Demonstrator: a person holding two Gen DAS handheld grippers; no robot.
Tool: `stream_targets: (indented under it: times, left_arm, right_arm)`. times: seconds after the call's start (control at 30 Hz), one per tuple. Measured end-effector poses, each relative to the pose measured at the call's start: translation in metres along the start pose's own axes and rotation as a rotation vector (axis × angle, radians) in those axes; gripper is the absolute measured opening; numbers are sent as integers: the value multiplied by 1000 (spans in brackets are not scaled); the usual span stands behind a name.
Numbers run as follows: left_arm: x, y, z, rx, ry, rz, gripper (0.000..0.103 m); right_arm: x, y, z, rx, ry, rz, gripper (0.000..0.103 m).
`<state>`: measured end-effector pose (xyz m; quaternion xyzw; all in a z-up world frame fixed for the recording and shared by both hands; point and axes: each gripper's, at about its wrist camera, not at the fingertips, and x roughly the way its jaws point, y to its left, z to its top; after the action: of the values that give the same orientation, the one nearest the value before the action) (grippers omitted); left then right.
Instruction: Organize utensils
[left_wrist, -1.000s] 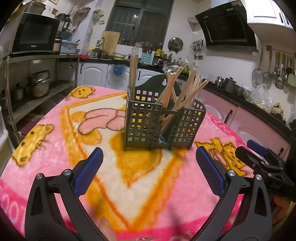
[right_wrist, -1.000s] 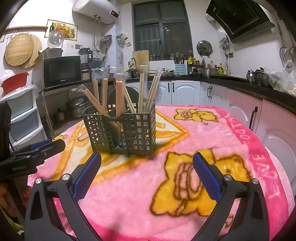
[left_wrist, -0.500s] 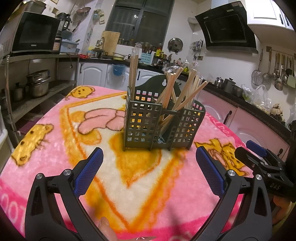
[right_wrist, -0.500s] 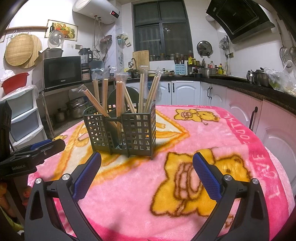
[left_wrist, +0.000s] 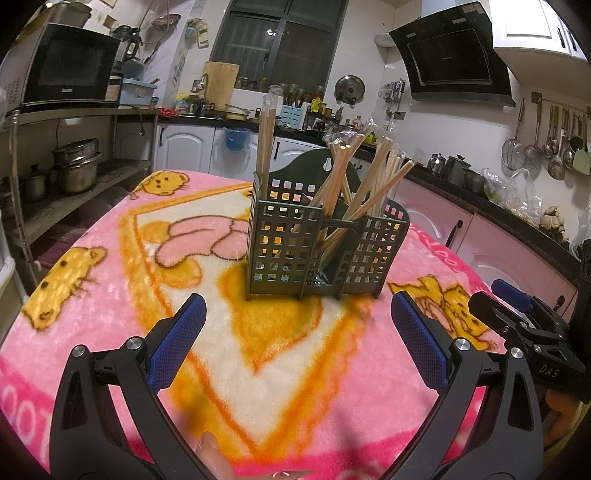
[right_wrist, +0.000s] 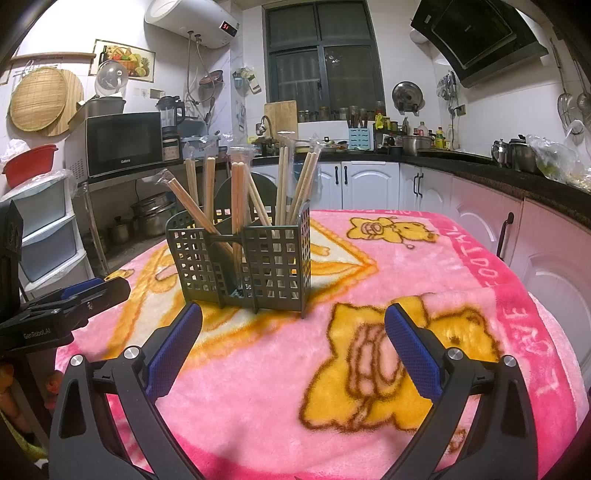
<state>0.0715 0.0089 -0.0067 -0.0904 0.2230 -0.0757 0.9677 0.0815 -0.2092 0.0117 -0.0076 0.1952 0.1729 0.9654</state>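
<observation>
A dark green slotted utensil caddy stands on the pink blanket, also in the right wrist view. Several pairs of wooden chopsticks in clear sleeves stand and lean in its compartments. My left gripper is open and empty, low over the blanket in front of the caddy. My right gripper is open and empty, just short of the caddy's other side. Each gripper shows in the other's view: the right one at the edge of the left wrist view, the left one in the right wrist view.
The pink cartoon blanket covers the table. Kitchen counters and white cabinets run behind and to the right. A shelf with a microwave and pots stands to the left.
Almost nothing: the left wrist view has drifted very slightly toward the caddy. Both grippers stay open and empty.
</observation>
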Motion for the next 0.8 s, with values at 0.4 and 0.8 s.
stream_targets:
  times: [0.4,0.8]
  left_arm:
    - [1,2,0,-12,10,-5,92]
    - [6,3,1,-5,22,92,92]
  right_arm:
    - [0,1,-1,-1,1,-7,96]
    - [0,-23,4,77,34,-75,96]
